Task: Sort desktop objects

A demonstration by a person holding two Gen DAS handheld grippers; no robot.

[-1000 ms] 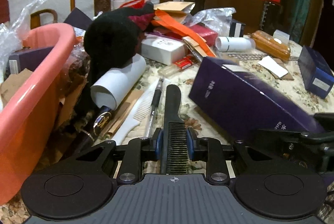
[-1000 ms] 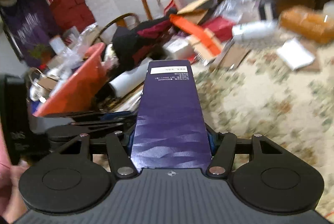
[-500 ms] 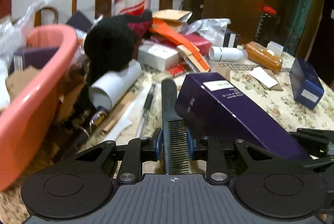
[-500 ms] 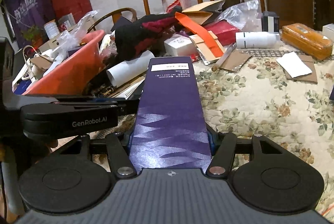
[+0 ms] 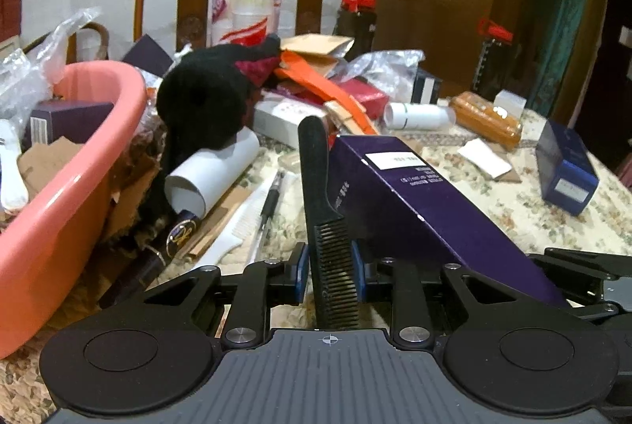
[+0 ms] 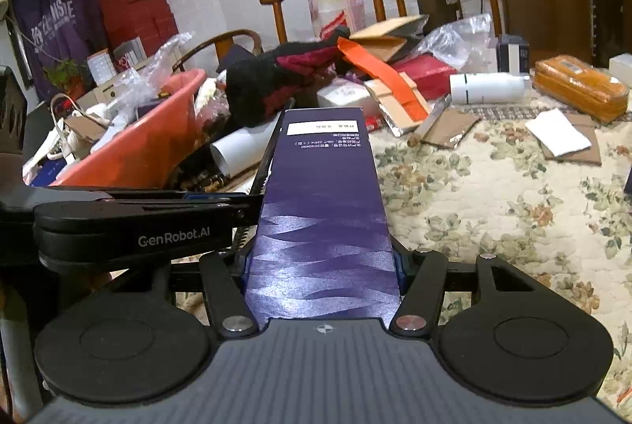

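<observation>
My left gripper (image 5: 331,261) is closed on the black comb (image 5: 322,202). My right gripper (image 6: 322,262) clamps the purple box (image 6: 322,202), which points forward beside the comb.

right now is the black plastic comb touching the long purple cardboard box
Cannot tell. In the left wrist view the black plastic comb and the long purple cardboard box overlap with no visible gap, but contact is not plain.

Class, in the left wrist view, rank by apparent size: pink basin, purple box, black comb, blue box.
1. pink basin
2. purple box, enlarged by nearness
3. black comb, also near
4. blue box
</observation>
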